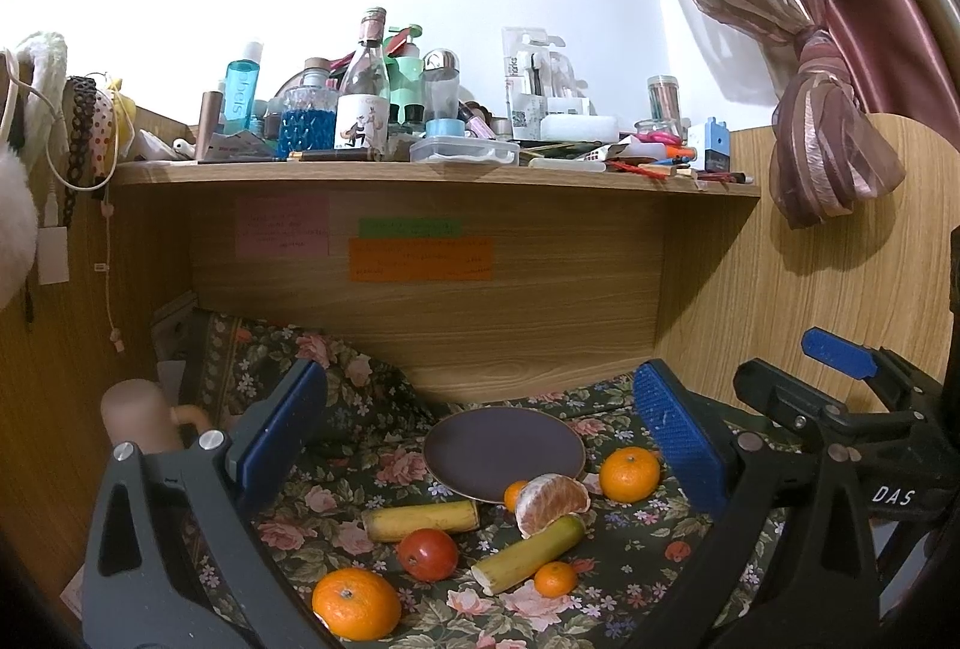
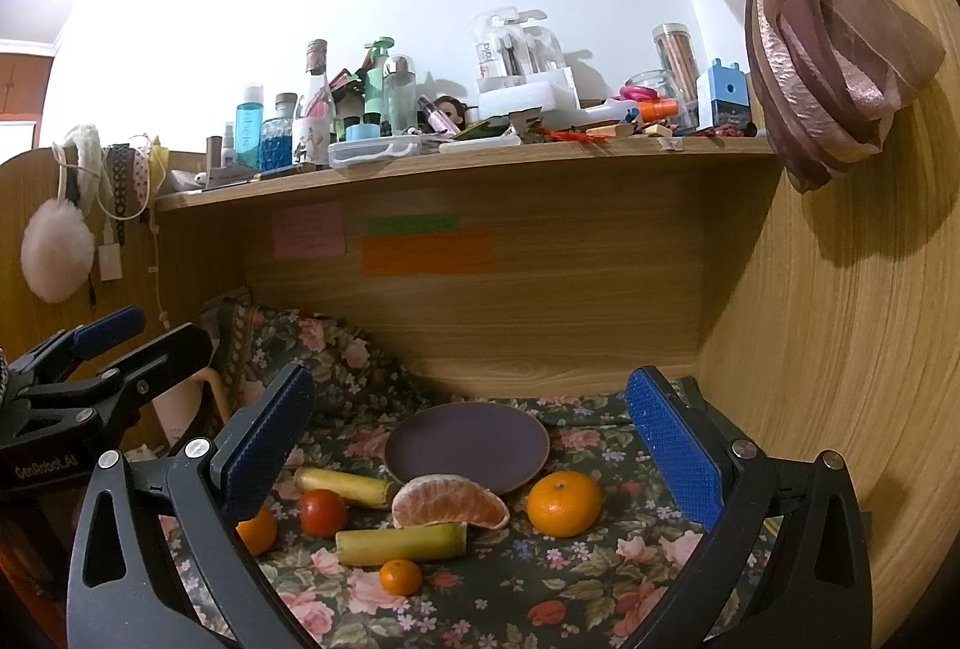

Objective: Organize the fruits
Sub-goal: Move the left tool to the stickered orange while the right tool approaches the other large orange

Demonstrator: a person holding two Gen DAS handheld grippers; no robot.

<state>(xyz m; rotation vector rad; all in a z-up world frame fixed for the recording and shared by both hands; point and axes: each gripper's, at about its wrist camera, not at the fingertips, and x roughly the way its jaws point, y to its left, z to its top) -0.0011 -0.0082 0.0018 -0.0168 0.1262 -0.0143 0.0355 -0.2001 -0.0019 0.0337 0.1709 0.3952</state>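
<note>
Both grippers, left (image 1: pixel 480 445) & right (image 2: pixel 474 445), jaws apart, holding nothing. Fruit lies loose on floral cloth (image 2: pixel 540 577) by purple plate (image 2: pixel 468 439) near back edge.

A home bedroom nook: wooden shelf (image 1: pixel 432 175) crowded with toiletry bottles (image 1: pixel 240 88), tied mauve striped curtain (image 1: pixel 822 109), floral tablecloth (image 2: pixel 540 577).

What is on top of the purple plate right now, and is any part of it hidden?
The purple plate holds nothing on its visible surface. Its near rim is covered by the peeled orange half, so that strip cannot be checked. All the fruit lies on the floral cloth.
</note>
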